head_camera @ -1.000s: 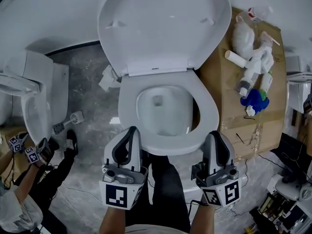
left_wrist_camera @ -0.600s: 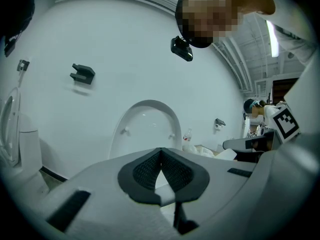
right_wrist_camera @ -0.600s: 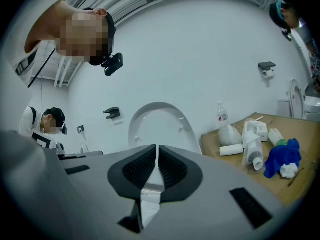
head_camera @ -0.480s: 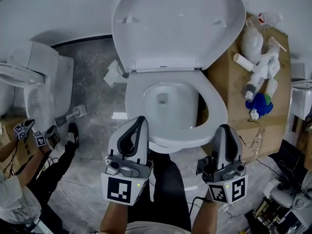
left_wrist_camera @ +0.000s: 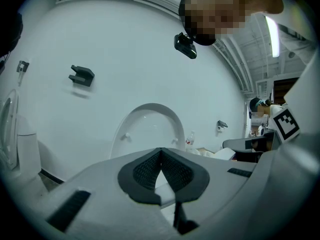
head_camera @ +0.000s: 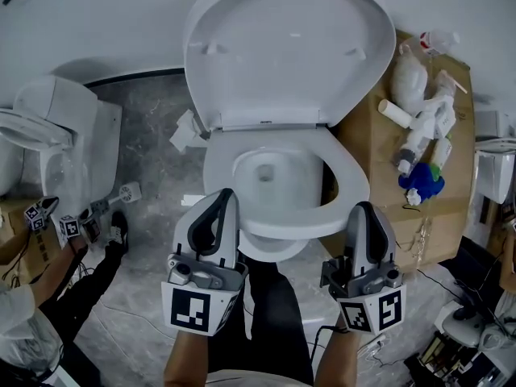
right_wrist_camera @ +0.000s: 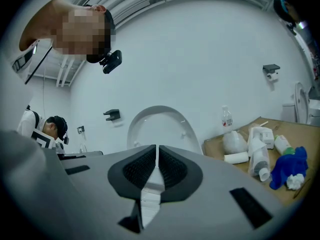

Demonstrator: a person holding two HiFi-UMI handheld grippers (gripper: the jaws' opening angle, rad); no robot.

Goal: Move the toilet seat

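The toilet seat (head_camera: 348, 177) lay down on the bowl (head_camera: 274, 248), while the lid (head_camera: 286, 47) stood raised behind it against the wall. The seat's long axis ran from the hinge at the lid's foot straight toward the person, so its rounded front end pointed at them. On the right a dark gap showed between the ring and the bowl, so it seemed to sit slightly askew or lifted there.

Both claws were at that near end, aimed roughly level and away from the person along the seat's axis. The left claw (head_camera: 224, 196) met the front-left curve and the right claw (head_camera: 360, 210) the front-right one, neither clearly nearer. Each was clenched: in the left gripper view the pads (left_wrist_camera: 150, 166) met at their tips, and in the right gripper view only a thin slit parted them (right_wrist_camera: 137, 169). Neither pinched anything I could name — the white sliver low between the pads looked like porcelain beyond. Whether the tips touched the ring's edge or sat under it could not be told.

With the hinge on the far side, the coming move would likely be up and away.

Farther out, cardboard (head_camera: 367, 127) carrying bottles (head_camera: 419, 139) lay to the right, and a second toilet (head_camera: 56, 135) stood to the left.
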